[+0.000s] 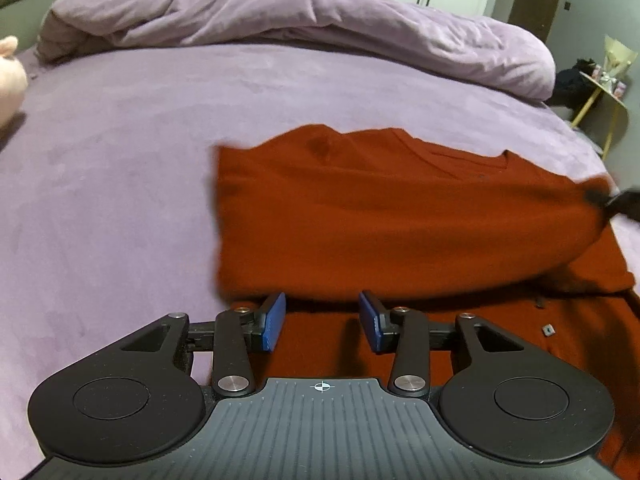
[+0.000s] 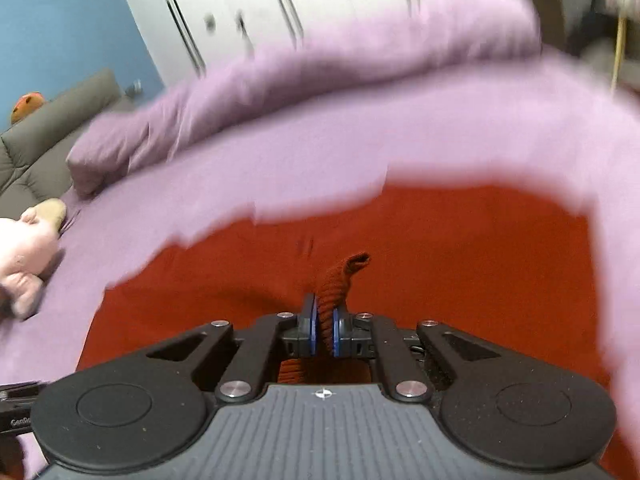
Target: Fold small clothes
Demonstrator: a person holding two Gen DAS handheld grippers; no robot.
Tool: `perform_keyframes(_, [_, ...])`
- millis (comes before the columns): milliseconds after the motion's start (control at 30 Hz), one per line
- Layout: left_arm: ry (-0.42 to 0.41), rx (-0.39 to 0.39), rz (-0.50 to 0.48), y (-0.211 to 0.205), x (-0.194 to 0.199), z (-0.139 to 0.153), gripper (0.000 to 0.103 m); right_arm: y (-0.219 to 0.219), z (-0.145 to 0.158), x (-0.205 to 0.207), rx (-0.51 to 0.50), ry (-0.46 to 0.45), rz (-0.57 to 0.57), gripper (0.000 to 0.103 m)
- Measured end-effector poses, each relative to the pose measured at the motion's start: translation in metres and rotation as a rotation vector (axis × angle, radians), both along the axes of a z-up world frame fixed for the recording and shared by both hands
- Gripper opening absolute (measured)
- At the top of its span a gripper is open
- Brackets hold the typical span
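A rust-red garment (image 1: pixel 380 216) lies on the purple bed (image 1: pixel 120 160), with one layer lifted and carried over the rest. My left gripper (image 1: pixel 322 320) is open and empty, its blue pads just above the garment's near edge. My right gripper (image 2: pixel 325 330) is shut on a ribbed edge of the red garment (image 2: pixel 340 276), which sticks up between the pads. The rest of the garment (image 2: pixel 460 260) spreads out below it. The right gripper's tip (image 1: pixel 616 200) shows at the right edge of the left wrist view, holding the cloth's corner.
A bunched purple duvet (image 1: pixel 280 12) lies along the far side of the bed. A pink plush toy (image 2: pixel 24 256) sits at the left. White wardrobe doors (image 2: pixel 280 8) stand behind. A small yellow-legged side table (image 1: pixel 604 92) stands past the bed's right edge.
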State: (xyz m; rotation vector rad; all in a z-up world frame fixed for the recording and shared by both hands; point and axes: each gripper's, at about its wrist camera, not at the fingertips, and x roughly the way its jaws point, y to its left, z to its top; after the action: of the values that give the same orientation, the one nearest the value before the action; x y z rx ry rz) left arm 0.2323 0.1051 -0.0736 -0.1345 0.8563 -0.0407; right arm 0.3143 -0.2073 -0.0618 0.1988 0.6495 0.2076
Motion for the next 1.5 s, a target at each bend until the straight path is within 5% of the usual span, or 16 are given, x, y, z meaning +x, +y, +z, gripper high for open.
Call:
perform_keyframes(100, [0.006, -0.007, 0.016, -0.001, 0.006, -0.003, 0.044, -0.019, 0.018, -0.004, -0.142, -0.123, -0.153, 0.006])
perform_keyframes(200, [0.02, -0.015, 0.024, -0.003, 0.012, -0.007, 0.044, -0.041, 0.002, 0.012, -0.205, -0.022, -0.19, 0.007])
perform_keyframes(300, [0.019, -0.01, 0.024, -0.005, 0.014, -0.006, 0.045, -0.063, -0.017, 0.019, -0.134, 0.071, -0.169, 0.01])
perform_keyframes(467, [0.015, 0.019, 0.016, -0.008, 0.019, -0.004, 0.045, -0.08, -0.032, 0.017, -0.027, 0.094, -0.183, 0.019])
perform_keyframes(533, [-0.002, 0.025, 0.019, -0.009, 0.018, -0.001, 0.044, -0.074, -0.035, 0.021, -0.033, 0.104, -0.164, 0.01])
perform_keyframes(700, [-0.079, 0.061, 0.048, -0.014, 0.015, 0.01, 0.046, -0.065, -0.023, 0.016, -0.234, -0.038, -0.227, 0.008])
perform_keyframes(800, [-0.077, 0.058, 0.039, -0.017, 0.02, 0.012, 0.046, -0.059, -0.025, 0.024, -0.375, -0.019, -0.332, 0.013])
perform_keyframes(967, [-0.083, 0.014, -0.004, -0.032, 0.027, 0.008, 0.047, -0.058, -0.013, -0.004, -0.13, -0.1, -0.312, 0.018])
perform_keyframes(1067, [-0.044, -0.014, -0.037, -0.046, 0.035, -0.003, 0.047, -0.045, -0.025, -0.004, -0.009, -0.037, -0.188, 0.019])
perform_keyframes(1133, [-0.039, 0.007, -0.043, -0.053, 0.04, -0.008, 0.047, -0.036, -0.04, 0.008, -0.025, 0.043, -0.143, 0.019])
perform_keyframes(1200, [-0.046, 0.026, -0.043, -0.058, 0.045, -0.01, 0.047, -0.033, -0.049, 0.019, -0.096, 0.06, -0.138, 0.001])
perform_keyframes(1300, [-0.061, 0.069, -0.048, -0.064, 0.056, -0.015, 0.052, -0.035, -0.051, 0.032, -0.205, 0.024, -0.176, 0.0])
perform_keyframes(1500, [-0.053, 0.056, -0.025, -0.06, 0.059, -0.016, 0.058, -0.048, -0.052, 0.046, -0.187, 0.002, -0.209, 0.0])
